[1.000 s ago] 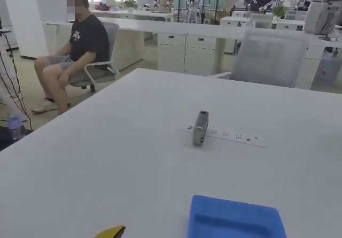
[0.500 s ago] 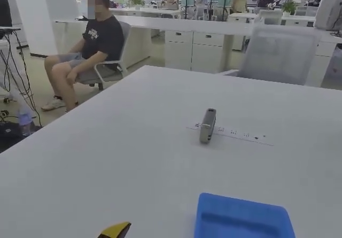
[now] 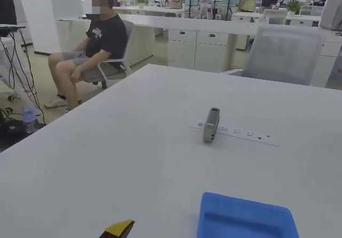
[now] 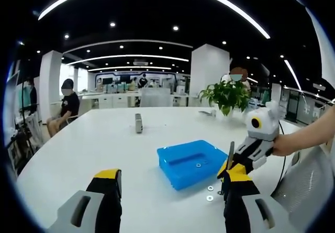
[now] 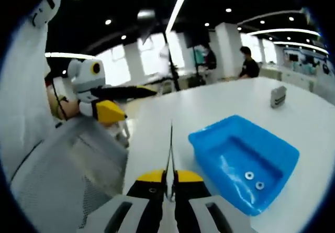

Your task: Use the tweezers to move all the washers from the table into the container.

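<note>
The blue container (image 4: 191,162) lies on the white table and holds two washers (image 5: 250,176). Two more washers (image 4: 210,189) lie on the table just in front of it. My right gripper (image 5: 168,178) is shut on thin metal tweezers (image 5: 170,144), which point forward beside the container (image 5: 243,159). In the left gripper view the right gripper (image 4: 256,144) holds the tweezers (image 4: 230,157) with the tip down close to the loose washers. My left gripper (image 4: 172,188) stands open with nothing between its fingers, short of the container. A gripper's yellow tip (image 3: 120,228) shows left of the container (image 3: 246,219).
A grey device (image 3: 211,124) stands on a flat white power strip (image 3: 240,133) at mid-table. A potted plant (image 4: 227,96) sits at the far side. Beyond the table's left edge a person (image 3: 91,40) sits on a chair. A grey chair (image 3: 283,53) faces the far edge.
Only the head camera has shifted a little; the container, the grey device and the yellow gripper tip keep their places relative to each other.
</note>
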Motion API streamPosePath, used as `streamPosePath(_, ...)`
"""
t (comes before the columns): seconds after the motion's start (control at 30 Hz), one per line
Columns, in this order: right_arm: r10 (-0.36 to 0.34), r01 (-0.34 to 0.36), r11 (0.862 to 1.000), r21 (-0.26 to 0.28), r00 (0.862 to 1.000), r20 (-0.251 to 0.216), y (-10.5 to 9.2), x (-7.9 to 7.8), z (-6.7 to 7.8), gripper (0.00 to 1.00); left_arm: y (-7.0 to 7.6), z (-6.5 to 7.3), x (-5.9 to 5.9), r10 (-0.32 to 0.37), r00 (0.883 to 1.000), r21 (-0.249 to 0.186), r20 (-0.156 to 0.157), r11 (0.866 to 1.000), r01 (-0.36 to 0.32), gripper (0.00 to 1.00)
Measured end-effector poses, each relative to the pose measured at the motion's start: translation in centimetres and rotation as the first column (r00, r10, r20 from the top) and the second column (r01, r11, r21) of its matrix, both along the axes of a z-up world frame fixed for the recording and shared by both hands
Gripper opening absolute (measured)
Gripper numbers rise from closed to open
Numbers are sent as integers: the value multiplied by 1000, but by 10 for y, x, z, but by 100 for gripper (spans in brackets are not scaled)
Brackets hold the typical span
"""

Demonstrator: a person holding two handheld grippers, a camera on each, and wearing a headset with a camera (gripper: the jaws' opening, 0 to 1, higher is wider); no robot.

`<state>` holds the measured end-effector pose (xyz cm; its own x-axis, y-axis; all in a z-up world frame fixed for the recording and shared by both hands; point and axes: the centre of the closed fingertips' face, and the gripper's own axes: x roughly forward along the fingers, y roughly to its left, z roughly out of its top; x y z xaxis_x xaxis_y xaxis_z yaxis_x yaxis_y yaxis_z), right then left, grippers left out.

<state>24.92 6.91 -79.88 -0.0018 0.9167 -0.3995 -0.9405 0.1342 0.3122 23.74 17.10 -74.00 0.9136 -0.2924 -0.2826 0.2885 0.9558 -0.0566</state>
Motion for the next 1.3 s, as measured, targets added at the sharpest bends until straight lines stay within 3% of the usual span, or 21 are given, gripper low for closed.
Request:
streamPosePath(0.07,-30,30,999,12,999,-24,-2,5,7,3,1,1,0,8,1000,-12,1,1000,-8,81)
streamPosePath(0.17,-74,82,993,82,993,-90,1,14,27,3,2,1,0,11,1000,-17,4,1000,-10,81)
streamPosePath(0.33,-124,130,987,97,990,-62,3,42,51,3,1,1,0,7,1000,-15,4,1000,-7,81)
streamPosePath(0.5,-181,182,979,93,983,-24,3,77,57,3,0,1,0,3,1000,-16,6,1000,-3,81)
streamPosePath(0.63,-276,276,961,17,961,-20,3,106,41,3,1,2,0,7,1000,-19,9,1000,-7,81)
streamPosePath(0.8,-295,293,955,-37,954,-52,8,123,21,3,1,2,0,9,1000,-18,7,1000,-9,81)
streamPosePath(0.97,-279,275,958,-83,960,-37,14,127,7,3,0,1,0,3,1000,-18,5,1000,-3,81)
streamPosePath(1.17,-276,267,955,-127,959,-59,15,129,-8,3,0,1,0,0,1000,-18,3,1000,0,80)
streamPosePath(1.3,-268,258,956,-136,962,-59,18,125,-11,3,0,1,0,-2,1000,-18,3,1000,2,80)
